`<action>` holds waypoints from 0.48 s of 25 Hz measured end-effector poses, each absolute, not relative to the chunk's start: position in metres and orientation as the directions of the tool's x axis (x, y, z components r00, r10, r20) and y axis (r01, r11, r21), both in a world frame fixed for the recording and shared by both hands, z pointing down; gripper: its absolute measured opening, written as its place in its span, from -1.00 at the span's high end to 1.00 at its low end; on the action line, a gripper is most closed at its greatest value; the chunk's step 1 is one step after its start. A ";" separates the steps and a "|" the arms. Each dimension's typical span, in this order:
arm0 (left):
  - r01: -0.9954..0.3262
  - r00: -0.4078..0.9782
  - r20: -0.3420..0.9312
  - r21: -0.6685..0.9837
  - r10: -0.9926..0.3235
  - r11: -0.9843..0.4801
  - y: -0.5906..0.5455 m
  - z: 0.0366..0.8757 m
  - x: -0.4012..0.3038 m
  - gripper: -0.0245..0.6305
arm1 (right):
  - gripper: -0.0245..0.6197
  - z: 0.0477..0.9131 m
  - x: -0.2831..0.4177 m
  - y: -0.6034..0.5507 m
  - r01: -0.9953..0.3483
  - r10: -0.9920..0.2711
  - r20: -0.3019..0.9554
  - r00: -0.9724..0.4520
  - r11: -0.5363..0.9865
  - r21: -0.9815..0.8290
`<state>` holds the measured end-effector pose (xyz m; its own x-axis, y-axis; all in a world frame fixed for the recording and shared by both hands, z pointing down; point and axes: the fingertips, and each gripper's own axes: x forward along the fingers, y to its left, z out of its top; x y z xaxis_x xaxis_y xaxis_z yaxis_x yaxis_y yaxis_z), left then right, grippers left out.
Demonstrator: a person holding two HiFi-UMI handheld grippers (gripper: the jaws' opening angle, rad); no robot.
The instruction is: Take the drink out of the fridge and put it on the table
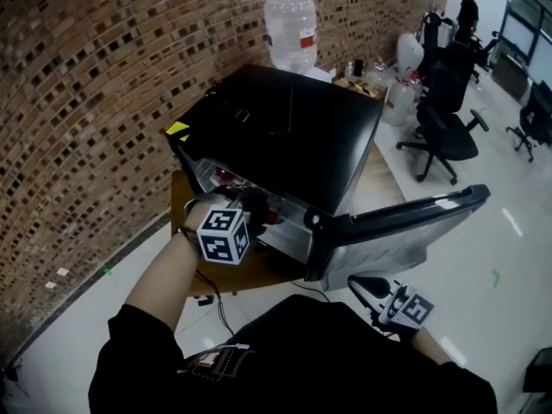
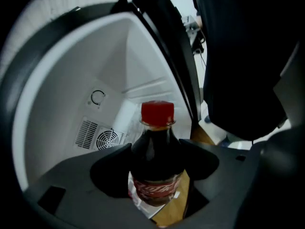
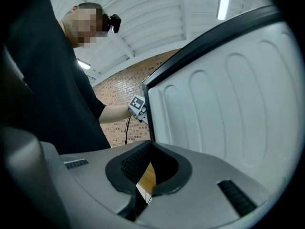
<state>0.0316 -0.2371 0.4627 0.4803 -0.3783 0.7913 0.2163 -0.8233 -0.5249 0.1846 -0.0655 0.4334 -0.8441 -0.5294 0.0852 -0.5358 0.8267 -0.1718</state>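
Your left gripper (image 2: pixel 156 175) reached into the open black mini fridge (image 1: pixel 293 128), which sat on the low wooden table (image 1: pixel 250 270). Its claw pinched the dark cola bottle with the red cap (image 2: pixel 156 159) by the body, one pad against each side. The bottle stood inside the white fridge interior, in front of the round fan vent (image 2: pixel 106 138). Your right gripper (image 3: pixel 145 178) hung beside the swung-open fridge door (image 1: pixel 405 222), its claw pressed together on nothing.
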 end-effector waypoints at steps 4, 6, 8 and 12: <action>0.000 0.636 0.695 -0.434 -0.335 -0.901 -0.199 0.452 0.008 -0.03 | 0.93 0.426 0.117 -0.061 -0.379 -0.365 0.114 -0.924 0.915 -0.137; -0.118 0.690 0.636 -0.373 -0.347 -0.920 -0.187 0.459 -0.011 -0.02 | 0.94 0.431 0.080 -0.064 -0.305 -0.288 0.131 -0.949 0.942 -0.138; -0.233 0.721 0.580 -0.311 -0.378 -0.921 -0.181 0.477 -0.035 -0.03 | 0.94 0.441 0.044 -0.074 -0.251 -0.232 0.141 -0.962 0.958 -0.136; -0.434 0.717 0.523 -0.183 -0.461 -0.882 -0.165 0.534 -0.094 -0.03 | 0.93 0.479 -0.022 -0.093 -0.171 -0.144 0.206 -0.968 0.977 -0.123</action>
